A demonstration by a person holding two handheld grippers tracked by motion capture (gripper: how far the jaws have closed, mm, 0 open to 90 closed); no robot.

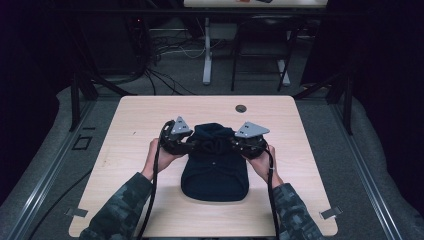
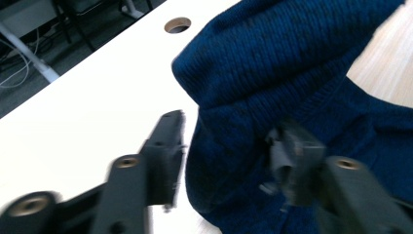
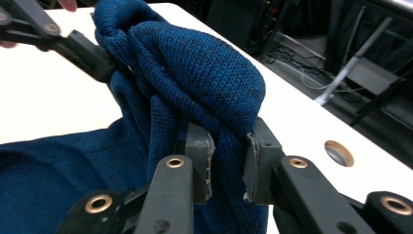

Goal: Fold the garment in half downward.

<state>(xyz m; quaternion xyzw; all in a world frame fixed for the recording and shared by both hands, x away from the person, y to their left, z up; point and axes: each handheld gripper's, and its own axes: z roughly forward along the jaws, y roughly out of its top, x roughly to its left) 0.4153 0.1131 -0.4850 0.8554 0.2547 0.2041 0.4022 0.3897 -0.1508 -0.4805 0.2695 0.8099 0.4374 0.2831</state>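
sweater point(image 3: 195, 73) pinched by right hand-held gripper point(image 3: 228, 163); left gripper view shows jaws apart.

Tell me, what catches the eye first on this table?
A dark blue knitted garment lies in the middle of the pale wooden table, its far end bunched up and lifted. A person holds a black gripper in each hand at that end: the right gripper has its jaws pinched on a fold of the knit, while the left gripper has its jaws spread around another fold. A round hole sits near the table's far edge.
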